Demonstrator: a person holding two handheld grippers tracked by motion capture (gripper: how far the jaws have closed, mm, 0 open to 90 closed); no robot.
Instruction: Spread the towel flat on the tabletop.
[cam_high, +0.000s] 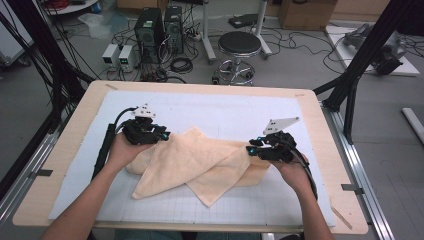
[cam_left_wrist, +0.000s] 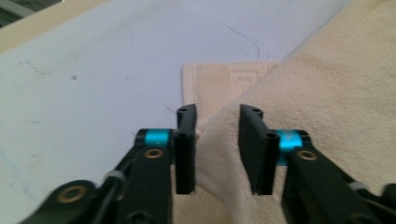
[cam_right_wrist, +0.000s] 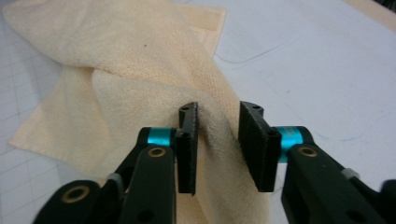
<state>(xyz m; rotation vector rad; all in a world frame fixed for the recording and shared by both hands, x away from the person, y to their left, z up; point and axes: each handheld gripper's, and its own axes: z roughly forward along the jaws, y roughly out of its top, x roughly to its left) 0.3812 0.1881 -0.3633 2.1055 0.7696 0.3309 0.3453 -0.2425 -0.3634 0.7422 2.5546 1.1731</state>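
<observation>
A peach towel (cam_high: 200, 160) lies rumpled and partly folded across the middle of the white mat (cam_high: 225, 107). My left gripper (cam_high: 165, 135) is at the towel's left end, held in a hand. In the left gripper view its jaws stand apart (cam_left_wrist: 217, 114) with a raised ridge of towel (cam_left_wrist: 327, 93) between them. My right gripper (cam_high: 250, 149) is at the towel's right end. In the right gripper view it is also open (cam_right_wrist: 217, 112), straddling a fold of the towel (cam_right_wrist: 116, 70).
The mat covers most of a wooden table (cam_high: 70, 135). Beyond the far edge stand a round stool (cam_high: 239, 45), computer towers (cam_high: 150, 25) and cables on the floor. Black frame posts (cam_high: 360, 60) rise at both sides of the table.
</observation>
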